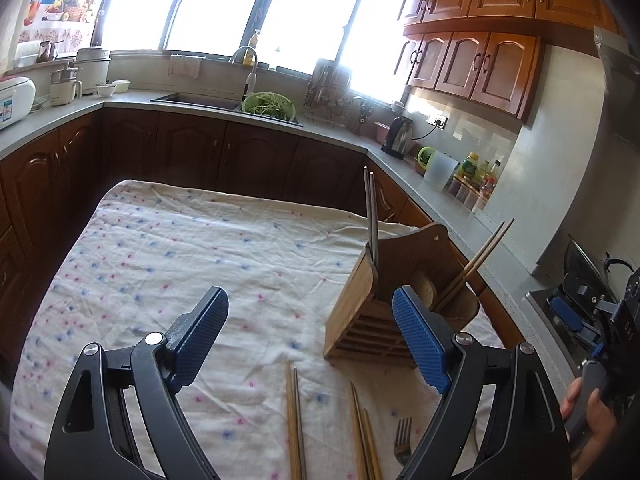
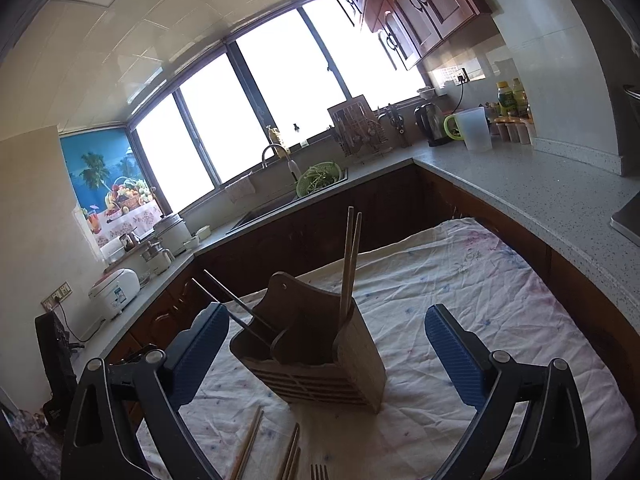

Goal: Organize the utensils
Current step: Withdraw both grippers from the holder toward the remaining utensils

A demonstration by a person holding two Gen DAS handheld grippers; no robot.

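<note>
Left wrist view: left gripper (image 1: pixel 310 338) hangs released over the cloth (image 1: pixel 160 248). Ahead to its right, the wooden holder (image 1: pixel 360 320) keeps two chopstick pairs (image 1: pixel 371 216) pointing up. Beneath the fingers, four loose chopsticks (image 1: pixel 294 420) and one fork (image 1: pixel 402 438) lie lengthwise. Right gripper (image 2: pixel 326 350), spread wide, faces the holder.

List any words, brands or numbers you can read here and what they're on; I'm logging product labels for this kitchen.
No text here can be read with certainty.
white rice cooker: it carries a blue sticker, but the print is too small to read.
green-labelled bottle: the label is too blurred to read.
wall poster: it shows fruit and palm trees, with no legible words.
</note>
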